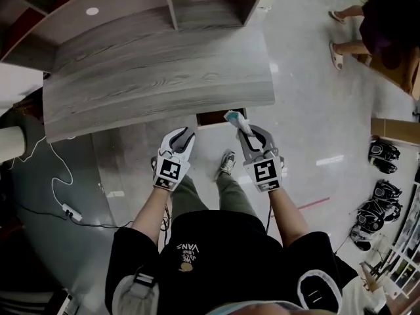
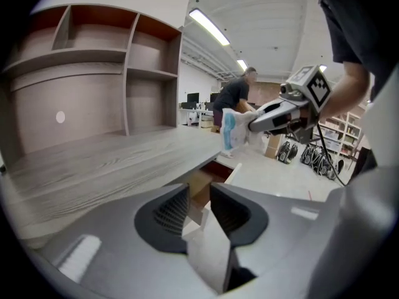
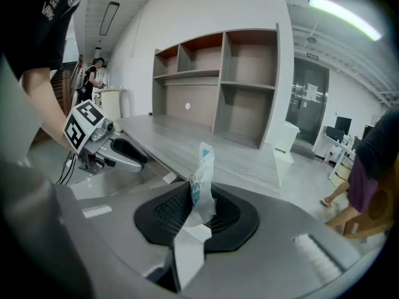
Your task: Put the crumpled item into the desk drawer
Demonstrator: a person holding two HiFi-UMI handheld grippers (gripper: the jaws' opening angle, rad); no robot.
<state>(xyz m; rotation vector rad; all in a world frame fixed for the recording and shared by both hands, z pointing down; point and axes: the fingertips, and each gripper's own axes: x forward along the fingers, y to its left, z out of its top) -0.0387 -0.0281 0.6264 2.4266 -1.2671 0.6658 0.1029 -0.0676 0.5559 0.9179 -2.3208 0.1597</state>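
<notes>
The crumpled item (image 1: 235,118) is a white and blue wrapper, pinched upright between the jaws of my right gripper (image 1: 243,132). In the right gripper view the wrapper (image 3: 202,178) sticks up from the shut right gripper (image 3: 198,209). It hangs just above the slightly open drawer (image 1: 219,116) under the front edge of the grey wooden desk (image 1: 151,77). My left gripper (image 1: 186,135) is beside it to the left, jaws apart and empty. In the left gripper view the left gripper (image 2: 198,205) points at the drawer (image 2: 201,185), with the wrapper (image 2: 230,131) beyond.
A brown-edged shelf unit (image 1: 203,5) stands at the back of the desk. A person (image 1: 384,28) stands on the floor at the top right. Black devices (image 1: 383,156) and a cardboard box (image 1: 395,130) lie at the right. A power strip (image 1: 69,212) with cable lies at the left.
</notes>
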